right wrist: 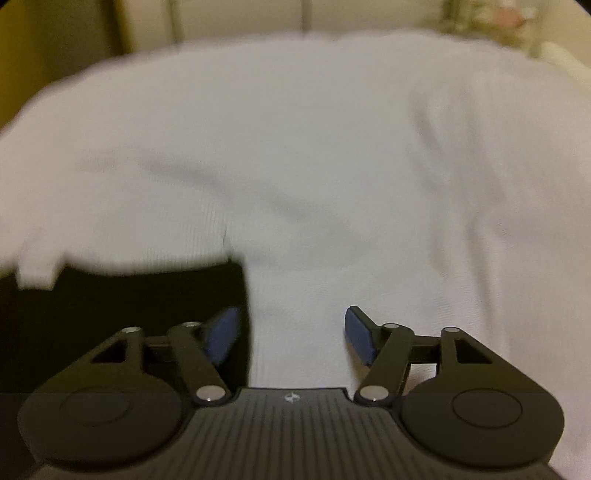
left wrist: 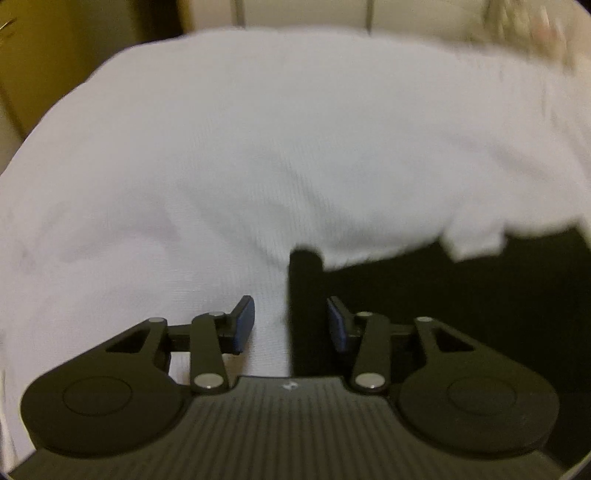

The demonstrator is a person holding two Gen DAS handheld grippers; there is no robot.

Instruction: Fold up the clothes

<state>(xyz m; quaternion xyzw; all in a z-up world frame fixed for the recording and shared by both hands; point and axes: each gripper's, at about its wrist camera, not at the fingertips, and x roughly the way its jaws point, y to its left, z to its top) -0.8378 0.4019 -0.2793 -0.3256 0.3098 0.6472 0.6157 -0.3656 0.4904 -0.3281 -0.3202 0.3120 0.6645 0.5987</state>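
Cream panels with vertical seams (left wrist: 306, 14) are seen along the far edge of both wrist views, and a yellowish wall (left wrist: 55, 55) is seen at the far left. Below them a white garment (left wrist: 258, 147) is spread across nearly the whole field, ribbed in weave and softly creased. A black surface (left wrist: 480, 295) is exposed at the near right of the left wrist view and at the near left of the right wrist view; whether it is a counter cannot be told. A narrow strip of the white garment runs toward each camera beside this black area. The left claw (left wrist: 291, 325) is held with its jaws apart, the blue pads (left wrist: 245, 325) pressing on nothing; the edge between white cloth and black surface lies in the gap between them. The right claw (right wrist: 291, 336) is likewise held with its jaws apart, wider, with the white strip lying between the pads untouched. A pale, pinkish blur (left wrist: 546, 33) is seen at the far right corner and cannot be identified. Both views are smeared, so the garment's hems and its far outline are hard to make out, and its sides are cut off by the round frame.
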